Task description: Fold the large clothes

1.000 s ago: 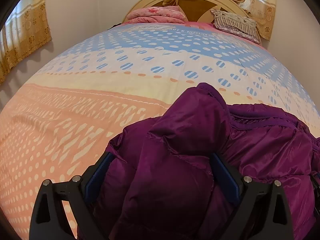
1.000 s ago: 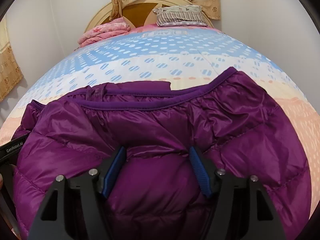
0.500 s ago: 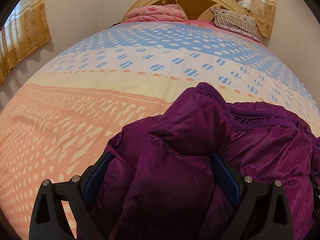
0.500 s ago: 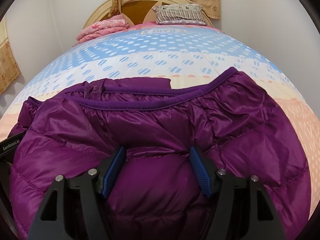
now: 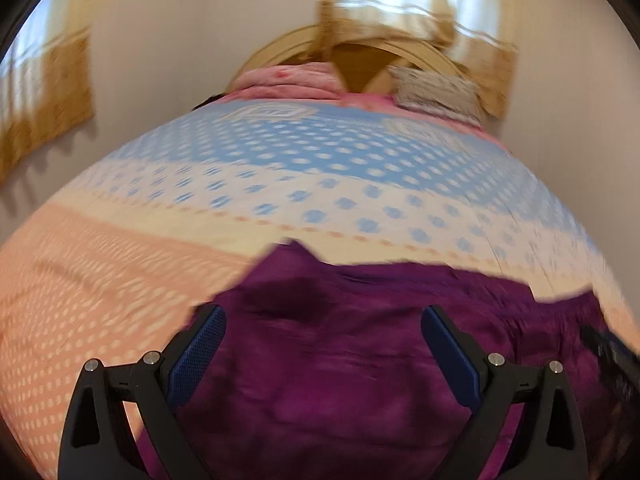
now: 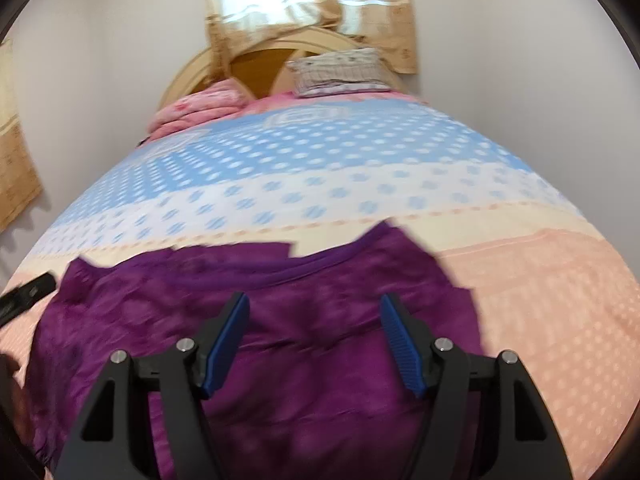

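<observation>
A purple puffer jacket (image 5: pixel 360 360) lies spread on the bed's patterned quilt (image 5: pixel 280 184), its collar edge towards the headboard. My left gripper (image 5: pixel 320 316) hovers over the jacket's left part, blue pads wide apart, open, nothing pinched. In the right wrist view the jacket (image 6: pixel 312 360) fills the lower middle, and my right gripper (image 6: pixel 313 300) hangs over it, open, with the fabric below the pads. Both views are motion-blurred. The left gripper's black body (image 6: pixel 28 294) shows at the jacket's left edge.
The quilt (image 6: pixel 320 168) runs in blue, white, cream and peach bands to a wooden headboard (image 6: pixel 256 60). A folded pink blanket (image 6: pixel 200 108) and a striped pillow (image 6: pixel 340 72) lie at the head. Walls and beige curtains (image 6: pixel 308 0) close in on both sides.
Both grippers have risen and pulled back from the jacket. The puffed fabric that stood between the pads now lies lower and flatter. More wall and curtain show in both views.
</observation>
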